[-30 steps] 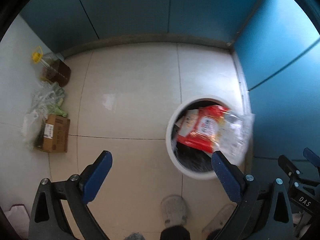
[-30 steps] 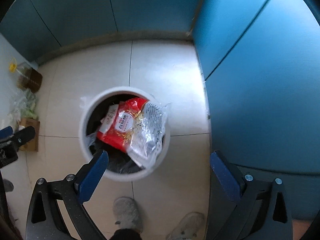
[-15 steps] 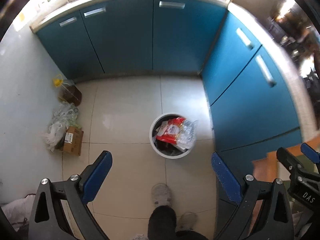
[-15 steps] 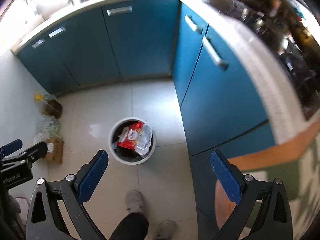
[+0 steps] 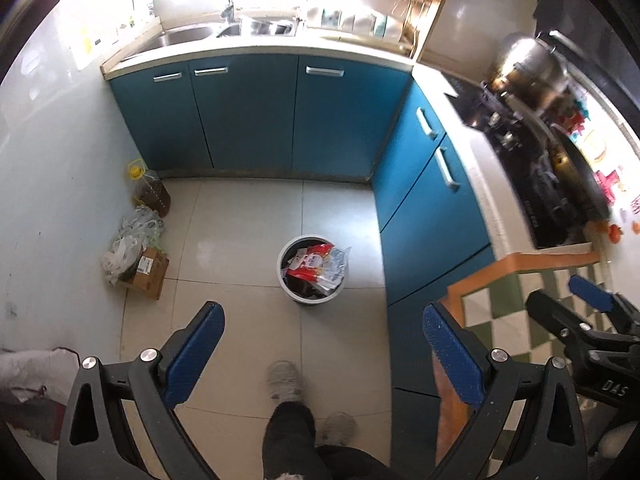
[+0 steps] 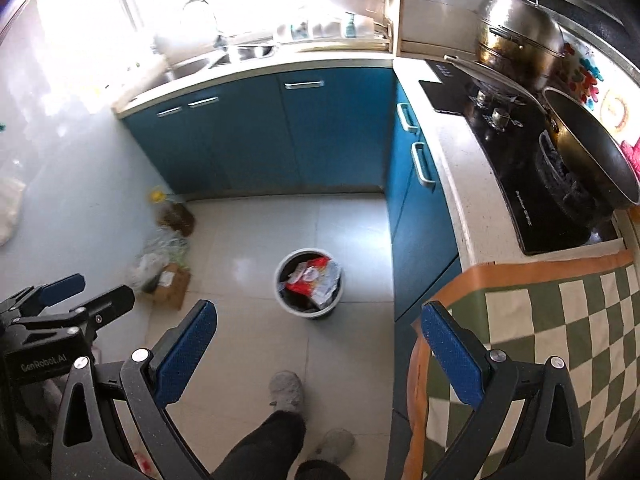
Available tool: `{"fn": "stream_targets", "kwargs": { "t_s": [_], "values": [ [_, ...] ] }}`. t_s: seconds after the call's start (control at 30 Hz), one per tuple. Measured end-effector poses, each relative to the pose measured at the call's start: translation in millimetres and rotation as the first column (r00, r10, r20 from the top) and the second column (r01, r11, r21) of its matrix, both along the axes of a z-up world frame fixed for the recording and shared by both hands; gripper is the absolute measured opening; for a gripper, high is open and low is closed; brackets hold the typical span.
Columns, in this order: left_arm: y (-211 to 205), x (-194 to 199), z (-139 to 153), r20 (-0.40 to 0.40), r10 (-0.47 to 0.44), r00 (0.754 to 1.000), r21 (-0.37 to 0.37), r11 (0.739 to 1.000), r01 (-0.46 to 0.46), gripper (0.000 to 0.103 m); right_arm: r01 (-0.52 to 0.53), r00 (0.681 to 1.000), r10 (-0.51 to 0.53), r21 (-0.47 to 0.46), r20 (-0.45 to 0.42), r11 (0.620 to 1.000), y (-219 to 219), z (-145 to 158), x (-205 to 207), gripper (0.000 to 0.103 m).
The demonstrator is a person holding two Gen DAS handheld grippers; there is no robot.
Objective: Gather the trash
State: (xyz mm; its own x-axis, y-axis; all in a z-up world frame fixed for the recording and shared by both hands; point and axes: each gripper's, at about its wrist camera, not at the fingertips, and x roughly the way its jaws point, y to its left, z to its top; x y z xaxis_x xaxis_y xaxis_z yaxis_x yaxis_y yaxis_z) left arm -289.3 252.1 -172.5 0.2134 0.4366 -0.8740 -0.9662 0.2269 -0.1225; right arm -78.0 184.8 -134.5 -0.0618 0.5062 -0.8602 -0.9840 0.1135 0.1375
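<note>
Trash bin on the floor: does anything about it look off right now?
The red-and-clear wrapper lies across the top of the white bin, its clear end overhanging the rim nearest the cabinets rather than dropped inside. Nothing looks spilled on the tiles around it.

Blue cabinets (image 5: pixel 256 120), white bin (image 5: pixel 313 298), red wrapper (image 5: pixel 310 261), green-and-white checked cloth (image 6: pixel 560 320) edged orange

Glossy tiled floor (image 5: pixel 248 216), crinkly plastic wrapper (image 5: pixel 320 266)

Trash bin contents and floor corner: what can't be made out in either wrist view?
- Trash bin: below the red packet, contents hidden by it and dark shadow, both views.
- Packet print: too small.
- Bags beside cardboard box: blurred in right view, contents unclear.
- Sink: washed out by glare, right view.
</note>
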Motion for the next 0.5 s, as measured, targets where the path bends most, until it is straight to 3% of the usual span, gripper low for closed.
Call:
{"fn": "stream_targets", "kwargs": {
  "t_s": [0.27,0.5],
  "values": [
    [-34,-12,34,0.012,0.019,1.000,0.041,0.999,-0.020,0.103,-0.038,0.998,0.038,0.010,-0.058,0.999,-42,15,-2,0.103],
    [-45,-22,45,0.034,0.009,0.999,0.042,0.999,-0.011,0.103,-0.039,0.996,0.039,0.010,-0.077,0.999,-56,31,-6,0.103]
  ]
}}
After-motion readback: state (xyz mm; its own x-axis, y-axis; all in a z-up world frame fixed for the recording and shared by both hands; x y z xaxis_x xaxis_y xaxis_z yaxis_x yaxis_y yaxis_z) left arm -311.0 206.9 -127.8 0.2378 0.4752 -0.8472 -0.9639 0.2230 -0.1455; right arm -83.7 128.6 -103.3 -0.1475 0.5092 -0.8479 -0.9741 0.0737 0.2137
